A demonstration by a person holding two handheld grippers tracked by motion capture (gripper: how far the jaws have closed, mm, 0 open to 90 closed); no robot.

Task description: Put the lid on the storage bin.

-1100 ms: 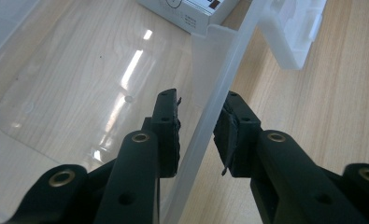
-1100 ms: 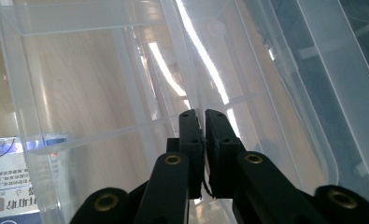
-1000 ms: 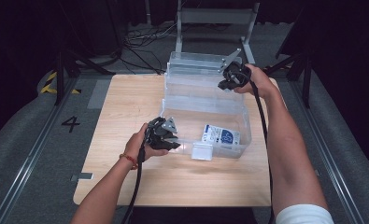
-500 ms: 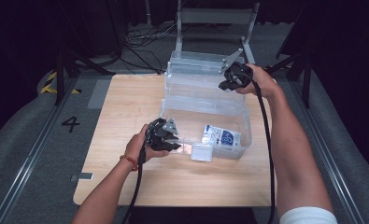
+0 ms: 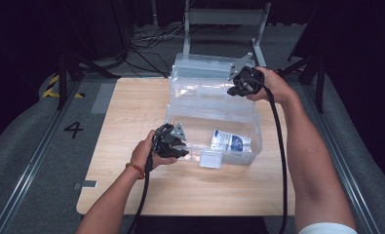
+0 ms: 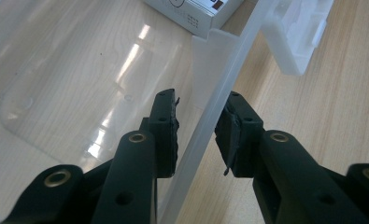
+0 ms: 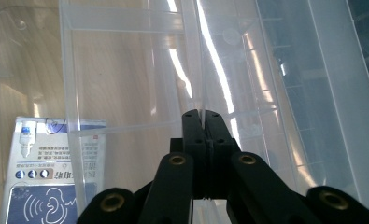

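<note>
A clear plastic storage box point(image 5: 214, 124) stands on the wooden table point(image 5: 131, 112), its lid point(image 5: 200, 73) swung up at the back. My right gripper point(image 5: 235, 89) point(image 7: 202, 114) is shut on the lid's thin right edge point(image 7: 201, 70), jaws pressed together. My left gripper point(image 5: 186, 147) point(image 6: 198, 100) straddles the box's front-left wall point(image 6: 219, 93). One jaw is inside, one outside, and a gap shows beside the inner pad. A white and blue carton point(image 5: 231, 141) point(image 7: 42, 186) point(image 6: 191, 11) lies flat on the box floor.
A white latch point(image 5: 210, 158) point(image 6: 296, 37) hangs on the box's front wall. A metal frame point(image 5: 224, 19) and cables lie behind the table. Dark floor with a rail and a painted "4" point(image 5: 73, 129) runs along the left side.
The right hand has shifted a little with the lid's edge held. The left gripper has stayed in place at the front wall.
</note>
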